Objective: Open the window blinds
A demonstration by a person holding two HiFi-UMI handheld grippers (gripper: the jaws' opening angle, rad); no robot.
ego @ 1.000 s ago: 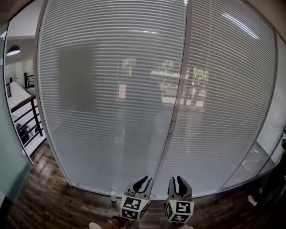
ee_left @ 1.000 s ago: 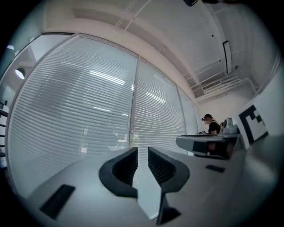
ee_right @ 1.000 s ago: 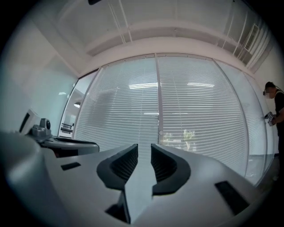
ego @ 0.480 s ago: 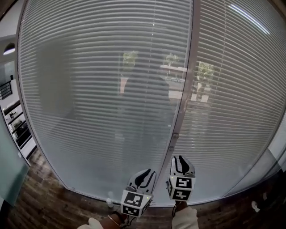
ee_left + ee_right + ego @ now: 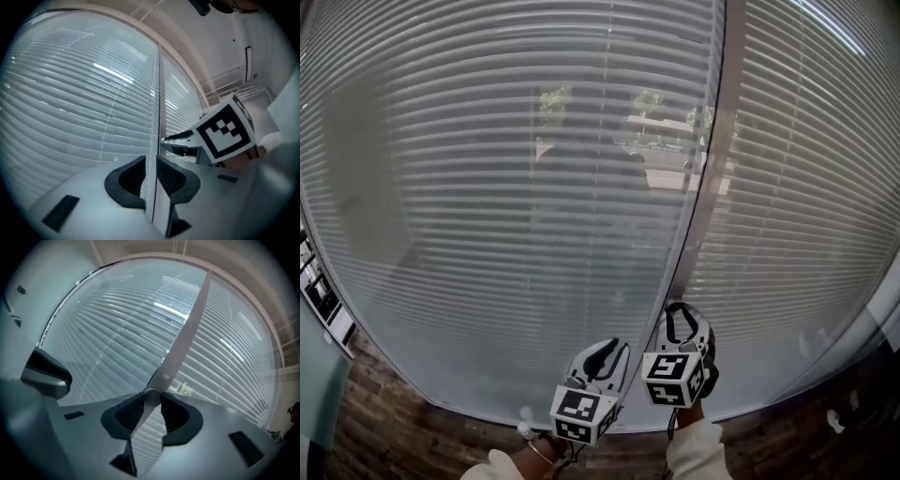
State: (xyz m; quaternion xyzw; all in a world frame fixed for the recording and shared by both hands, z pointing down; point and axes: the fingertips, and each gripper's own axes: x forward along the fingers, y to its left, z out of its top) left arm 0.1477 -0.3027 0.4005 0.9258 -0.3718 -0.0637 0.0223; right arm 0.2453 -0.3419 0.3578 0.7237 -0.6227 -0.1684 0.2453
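Right hand-held gripper (image 5: 680, 321) is up against the vertical frame post (image 5: 713, 159) between the two panes, its jaws closed on a small round knob (image 5: 152, 398) mounted there. Left hand-held gripper (image 5: 607, 356) hangs just beside it and lower, jaws nearly together with nothing between them. Window blinds (image 5: 487, 187) fill both panes close in front, slats turned shut.
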